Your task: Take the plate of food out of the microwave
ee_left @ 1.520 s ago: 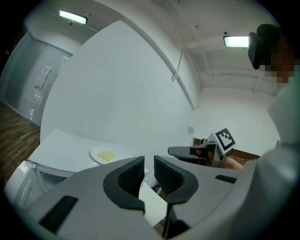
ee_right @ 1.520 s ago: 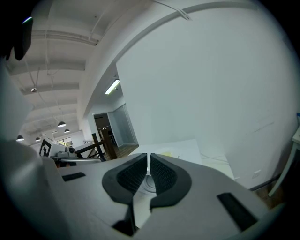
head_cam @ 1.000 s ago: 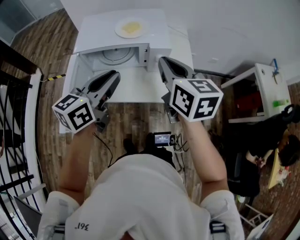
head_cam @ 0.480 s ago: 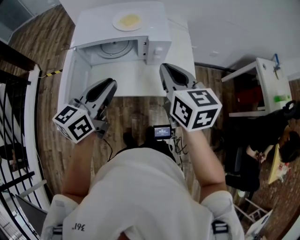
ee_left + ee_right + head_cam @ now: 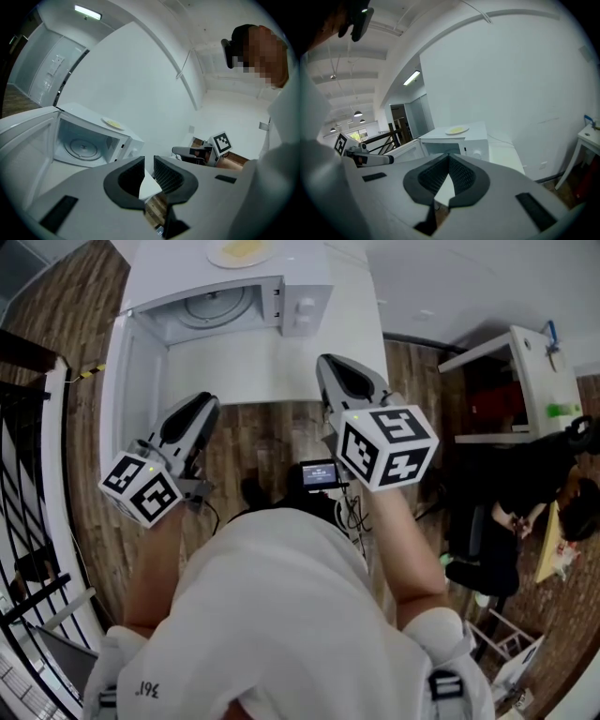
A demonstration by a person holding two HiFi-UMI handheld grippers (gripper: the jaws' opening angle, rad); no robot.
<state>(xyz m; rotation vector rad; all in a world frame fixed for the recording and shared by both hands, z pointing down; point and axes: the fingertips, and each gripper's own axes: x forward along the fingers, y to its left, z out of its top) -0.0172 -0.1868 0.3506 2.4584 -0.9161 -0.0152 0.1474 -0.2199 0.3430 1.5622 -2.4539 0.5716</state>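
A white plate of yellow food (image 5: 242,249) (image 5: 112,123) (image 5: 457,130) rests on top of the white microwave (image 5: 305,306) (image 5: 127,143) (image 5: 477,146). The microwave's door (image 5: 139,348) (image 5: 23,140) hangs open to the left, and its glass turntable (image 5: 216,306) (image 5: 82,147) is bare. My left gripper (image 5: 204,405) (image 5: 149,161) is open with nothing between its pads, held off the table's front edge. My right gripper (image 5: 328,364) (image 5: 449,157) is shut and empty, level with the table's (image 5: 272,371) front right.
A black stair railing (image 5: 28,521) runs along the left. A white side table (image 5: 520,381) stands at the right beside dark clutter. A small device with a lit screen (image 5: 319,474) sits on the wooden floor (image 5: 253,451) just below my grippers.
Both grippers have drawn back from the microwave toward the person and sunk lower. The microwave and plate now sit nearer the top of the head view.
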